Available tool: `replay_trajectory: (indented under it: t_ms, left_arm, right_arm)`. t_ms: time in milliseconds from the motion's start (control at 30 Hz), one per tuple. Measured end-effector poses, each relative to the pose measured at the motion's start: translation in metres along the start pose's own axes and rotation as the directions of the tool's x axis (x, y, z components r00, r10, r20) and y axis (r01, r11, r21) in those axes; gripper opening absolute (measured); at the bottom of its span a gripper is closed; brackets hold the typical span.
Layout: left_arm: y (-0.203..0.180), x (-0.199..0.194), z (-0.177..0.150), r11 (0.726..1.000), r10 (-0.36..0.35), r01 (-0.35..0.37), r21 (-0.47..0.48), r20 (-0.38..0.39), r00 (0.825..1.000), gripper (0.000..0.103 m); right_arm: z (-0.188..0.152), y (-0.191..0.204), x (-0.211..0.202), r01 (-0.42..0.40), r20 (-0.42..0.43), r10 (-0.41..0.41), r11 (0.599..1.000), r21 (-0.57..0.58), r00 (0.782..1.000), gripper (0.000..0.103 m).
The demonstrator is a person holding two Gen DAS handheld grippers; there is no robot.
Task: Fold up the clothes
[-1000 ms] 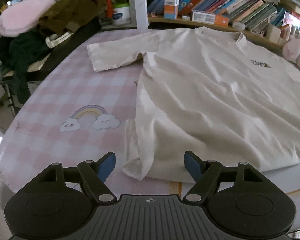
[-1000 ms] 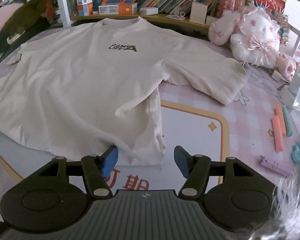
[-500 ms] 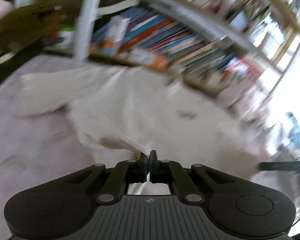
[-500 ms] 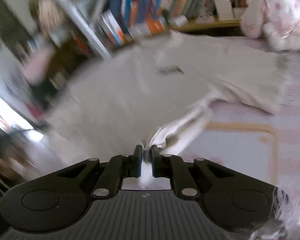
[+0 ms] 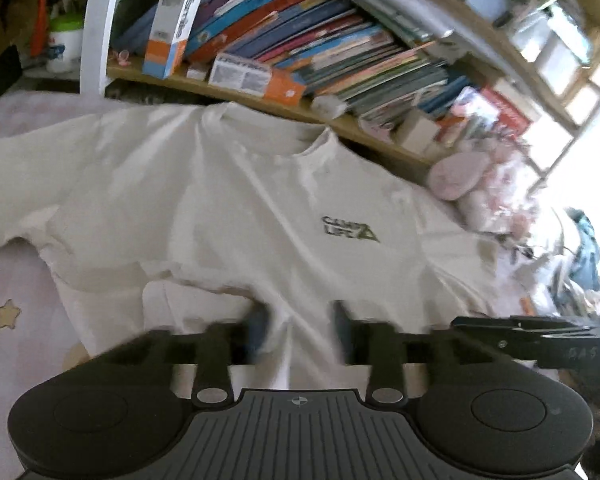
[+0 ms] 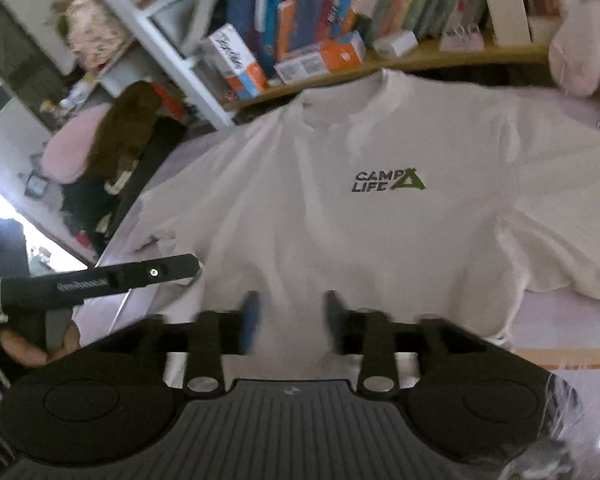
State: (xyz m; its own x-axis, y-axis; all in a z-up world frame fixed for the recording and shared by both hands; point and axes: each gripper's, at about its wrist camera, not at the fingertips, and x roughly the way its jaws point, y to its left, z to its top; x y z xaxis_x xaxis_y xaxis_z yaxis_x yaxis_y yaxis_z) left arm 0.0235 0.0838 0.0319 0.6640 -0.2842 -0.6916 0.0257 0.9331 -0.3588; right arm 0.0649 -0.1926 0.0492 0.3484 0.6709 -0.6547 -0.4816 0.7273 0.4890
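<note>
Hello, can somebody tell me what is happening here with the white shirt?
A person is folding a white T-shirt on a pink bed cover, with one handheld gripper in each hand. Both the left gripper and the right gripper are open above the shirt's lower part, holding nothing. The lower edge looks folded up over the body, and the sleeves are not folded in yet.
</note>
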Motion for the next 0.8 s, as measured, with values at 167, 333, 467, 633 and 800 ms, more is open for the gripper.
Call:
replay_trajectory:
  t_ms: [167, 333, 467, 633, 800]
  left_arm:
    - [0.001, -0.041, -0.021, 0.987, 0.066, -0.072, 0.141, 0.051, 0.997, 0.071]
    - [0.009, -0.046, -0.034, 0.959, 0.152, -0.16, 0.234, 0.049, 0.987, 0.071]
    - [0.015, -0.04, -0.037, 0.954, 0.188, -0.186, 0.236, 0.016, 0.982, 0.071]
    - [0.022, -0.053, -0.049, 0.962, 0.174, -0.167, 0.217, -0.012, 0.985, 0.071]
    - [0.032, -0.05, -0.062, 0.97, 0.177, -0.163, 0.178, -0.069, 0.982, 0.071]
  right_arm:
    - [-0.029, 0.0, -0.036, 0.036, -0.028, -0.039, 0.995, -0.091, 0.999, 0.042]
    - [-0.054, -0.007, -0.045, 0.119, -0.068, -0.132, 0.979, -0.165, 0.989, 0.043]
    - [-0.067, -0.01, -0.04, 0.192, -0.089, -0.218, 0.953, -0.235, 0.972, 0.044]
    - [-0.073, -0.018, -0.049, 0.263, -0.074, -0.287, 0.936, -0.234, 0.955, 0.056]
    - [-0.082, -0.035, -0.06, 0.286, -0.094, -0.31, 0.935, -0.21, 0.946, 0.06]
